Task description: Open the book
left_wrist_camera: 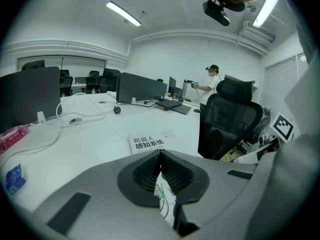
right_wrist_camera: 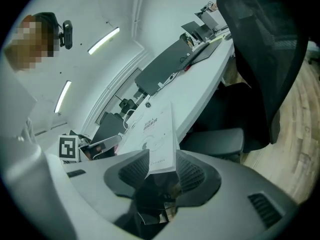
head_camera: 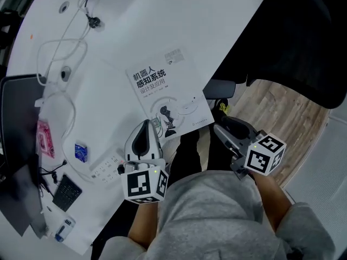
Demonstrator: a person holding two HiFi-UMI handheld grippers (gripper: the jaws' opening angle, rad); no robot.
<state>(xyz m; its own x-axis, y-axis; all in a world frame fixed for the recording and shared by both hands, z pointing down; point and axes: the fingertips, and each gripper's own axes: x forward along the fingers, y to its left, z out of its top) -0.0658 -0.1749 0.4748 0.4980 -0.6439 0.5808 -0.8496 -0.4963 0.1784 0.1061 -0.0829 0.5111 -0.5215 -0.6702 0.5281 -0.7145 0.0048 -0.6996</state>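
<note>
The closed book (head_camera: 168, 93) lies at the white desk's (head_camera: 135, 26) near edge; the left gripper (head_camera: 146, 126), jaws together and empty, is at its corner, probably to steady it; the right gripper (head_camera: 219, 129), jaws apart, faces the book's edge, likely to take the cover.

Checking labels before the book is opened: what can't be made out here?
- Head view: near corner of the book, hidden by the left gripper.
- Head view: the small blue item, too small to identify.
- Right gripper view: whether the right gripper touches the book; depth unclear.
</note>
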